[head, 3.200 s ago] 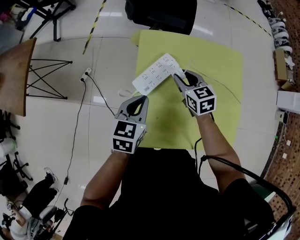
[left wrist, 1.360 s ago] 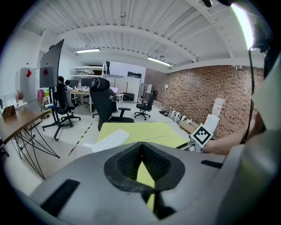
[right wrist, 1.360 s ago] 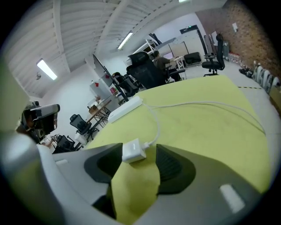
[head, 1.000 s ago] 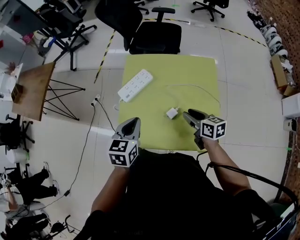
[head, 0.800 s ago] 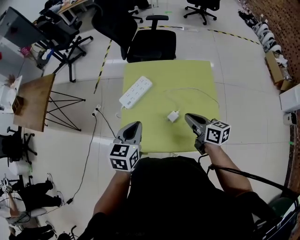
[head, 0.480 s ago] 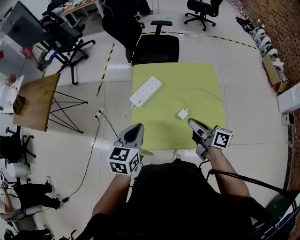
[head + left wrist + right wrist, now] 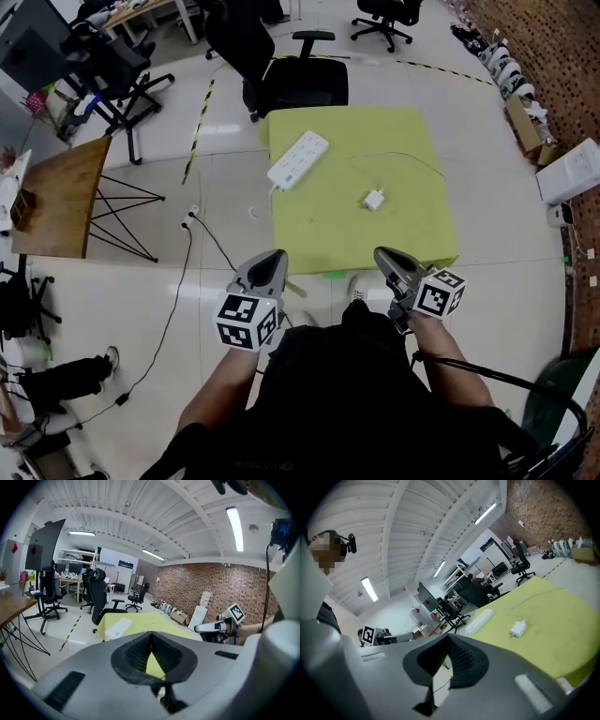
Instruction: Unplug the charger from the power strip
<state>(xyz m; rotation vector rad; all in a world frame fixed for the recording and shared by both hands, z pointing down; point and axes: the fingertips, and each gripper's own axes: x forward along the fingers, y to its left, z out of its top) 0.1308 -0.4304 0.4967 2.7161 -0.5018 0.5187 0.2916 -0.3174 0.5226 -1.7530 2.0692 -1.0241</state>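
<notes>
I have both sets of fingers pressed together with nothing in them. My left gripper and right gripper hang by the near edge of the yellow tabletop. The charger lies out on the tabletop, well ahead of the right fingers. It is unplugged and apart from the power strip, which sits toward the far left corner.

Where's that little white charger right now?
In the head view the charger lies near the middle of the yellow-green table, apart from the white power strip, which sits by the table's far left edge.
</notes>
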